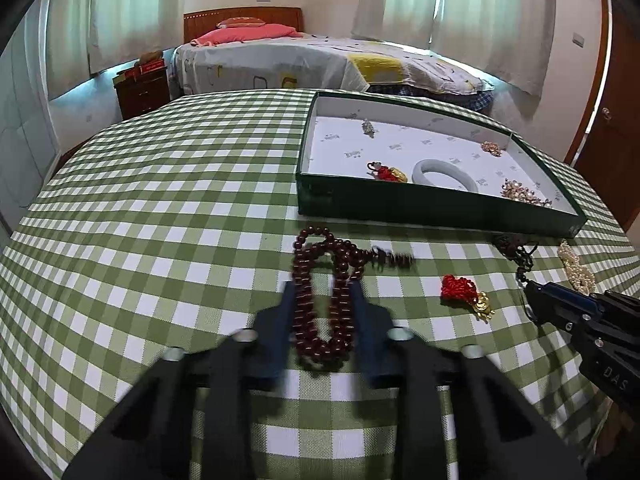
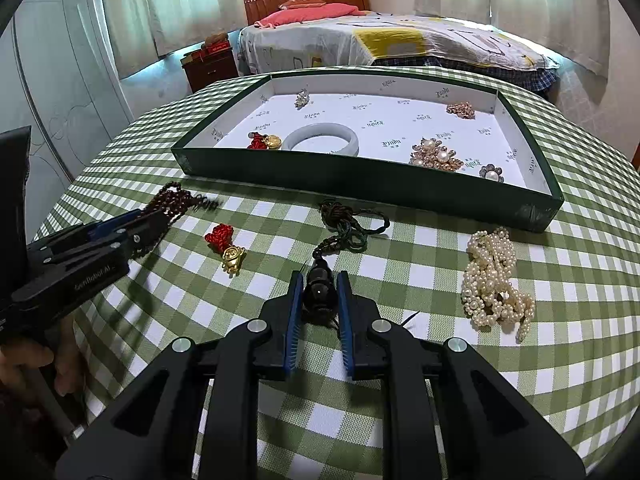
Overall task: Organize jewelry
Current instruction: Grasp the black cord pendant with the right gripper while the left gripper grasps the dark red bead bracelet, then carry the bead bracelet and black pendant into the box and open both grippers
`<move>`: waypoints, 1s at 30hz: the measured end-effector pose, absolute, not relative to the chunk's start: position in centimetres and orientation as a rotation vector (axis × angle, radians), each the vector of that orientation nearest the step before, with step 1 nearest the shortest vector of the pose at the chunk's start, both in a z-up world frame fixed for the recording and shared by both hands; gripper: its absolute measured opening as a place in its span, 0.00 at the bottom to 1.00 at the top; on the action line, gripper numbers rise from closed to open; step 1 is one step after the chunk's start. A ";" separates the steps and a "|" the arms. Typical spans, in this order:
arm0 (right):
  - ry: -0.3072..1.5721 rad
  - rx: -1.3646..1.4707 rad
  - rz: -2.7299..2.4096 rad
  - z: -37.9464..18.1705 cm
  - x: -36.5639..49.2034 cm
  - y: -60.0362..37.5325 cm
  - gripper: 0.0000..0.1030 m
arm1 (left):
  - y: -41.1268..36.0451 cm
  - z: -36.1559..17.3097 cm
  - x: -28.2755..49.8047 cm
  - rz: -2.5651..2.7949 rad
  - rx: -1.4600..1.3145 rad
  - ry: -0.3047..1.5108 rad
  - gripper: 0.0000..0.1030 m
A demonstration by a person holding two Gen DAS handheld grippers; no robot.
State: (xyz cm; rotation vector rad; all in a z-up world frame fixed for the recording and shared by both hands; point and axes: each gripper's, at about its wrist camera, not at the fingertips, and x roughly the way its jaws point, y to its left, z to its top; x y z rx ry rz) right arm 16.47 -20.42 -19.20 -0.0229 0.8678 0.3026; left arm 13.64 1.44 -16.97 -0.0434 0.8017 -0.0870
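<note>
A dark red bead string (image 1: 324,300) lies on the checked tablecloth between the fingers of my left gripper (image 1: 323,286), whose jaws stand close on both sides of it; its fingers are motion-blurred. It also shows in the right wrist view (image 2: 172,200). My right gripper (image 2: 319,278) has its blue pads on either side of a black pendant (image 2: 319,292) on a dark green cord (image 2: 348,224). A green box (image 1: 400,204) (image 2: 360,180) holds a pale bangle (image 2: 322,138), a red knot charm (image 2: 262,141) and brooches (image 2: 436,154).
A second red knot charm with a gold piece (image 2: 226,246) (image 1: 464,290) lies between the grippers. A pearl strand (image 2: 494,280) (image 1: 576,268) lies heaped at the right. A bed (image 2: 380,40) and a bedside cabinet (image 1: 140,88) stand beyond the table.
</note>
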 end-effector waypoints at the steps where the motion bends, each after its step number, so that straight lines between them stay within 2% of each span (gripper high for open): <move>1: 0.868 -0.023 0.303 -19.2 16.5 -20.4 0.17 | 1.5 -17.0 13.6 -0.094 -0.049 0.800 0.18; 9: 0.851 -0.017 0.298 -18.7 16.3 -20.5 0.17 | 1.4 -16.4 13.4 -0.098 -0.048 0.779 0.12; 30: 0.771 0.004 0.286 -16.1 14.9 -21.3 0.17 | 0.7 -13.6 12.5 -0.115 -0.044 0.707 0.11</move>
